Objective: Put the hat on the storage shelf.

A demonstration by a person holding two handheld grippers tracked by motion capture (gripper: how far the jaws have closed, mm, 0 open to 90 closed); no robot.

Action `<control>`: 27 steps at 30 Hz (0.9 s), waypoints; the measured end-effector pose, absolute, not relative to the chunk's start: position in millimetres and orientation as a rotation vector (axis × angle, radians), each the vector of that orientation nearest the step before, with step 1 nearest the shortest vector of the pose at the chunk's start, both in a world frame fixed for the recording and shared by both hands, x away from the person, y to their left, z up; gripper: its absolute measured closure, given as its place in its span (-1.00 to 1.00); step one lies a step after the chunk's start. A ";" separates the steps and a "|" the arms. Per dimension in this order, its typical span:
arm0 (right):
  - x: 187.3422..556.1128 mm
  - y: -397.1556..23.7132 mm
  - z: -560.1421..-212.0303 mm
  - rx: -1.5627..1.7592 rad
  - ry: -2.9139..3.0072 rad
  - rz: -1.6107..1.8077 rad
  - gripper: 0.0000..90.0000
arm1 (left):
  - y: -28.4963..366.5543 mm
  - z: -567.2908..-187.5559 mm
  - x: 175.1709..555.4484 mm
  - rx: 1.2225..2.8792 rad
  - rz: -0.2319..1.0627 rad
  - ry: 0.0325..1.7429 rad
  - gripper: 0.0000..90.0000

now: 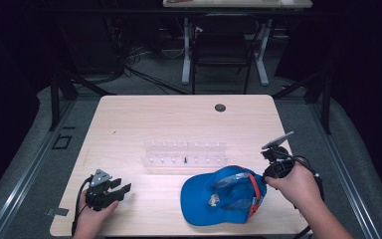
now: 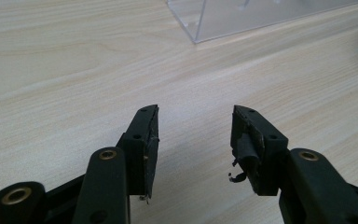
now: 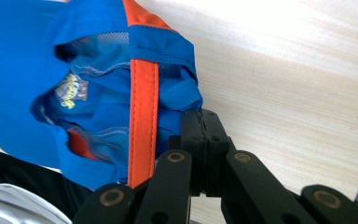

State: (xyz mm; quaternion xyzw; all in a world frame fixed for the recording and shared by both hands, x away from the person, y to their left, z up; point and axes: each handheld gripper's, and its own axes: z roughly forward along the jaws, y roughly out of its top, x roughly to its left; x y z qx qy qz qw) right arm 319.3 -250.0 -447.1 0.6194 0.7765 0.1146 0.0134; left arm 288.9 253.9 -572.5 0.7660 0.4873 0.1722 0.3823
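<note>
Because the right hand-held gripper (image 3: 200,116) pinches only the blue cap (image 1: 224,194)'s rear edge while the left hand-held gripper (image 2: 196,140) gapes empty, the fabric could slip free onto the counter (image 1: 179,119).

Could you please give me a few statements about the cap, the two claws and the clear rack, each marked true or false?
1. The right claw is shut on the back edge of the blue cap. True.
2. The left claw grips the cap's brim. False: it is open over bare table, holding nothing.
3. The clear rack stands beyond the cap, farther from the person. True.
4. The cap hangs on the rack. False: it is in front of the rack, low over the table.
</note>
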 end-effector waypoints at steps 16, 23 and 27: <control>326.4 -260.3 -412.0 2.003 2.482 0.496 1.00 | 254.0 -572.1 288.6 1.952 0.439 1.241 0.16; 326.9 -266.5 -405.9 2.081 2.500 0.625 1.00 | 253.5 -572.6 288.9 1.953 0.438 1.240 0.15; 328.3 -271.0 -404.5 2.143 2.516 0.715 1.00 | 253.3 -572.8 288.9 1.955 0.436 1.239 0.16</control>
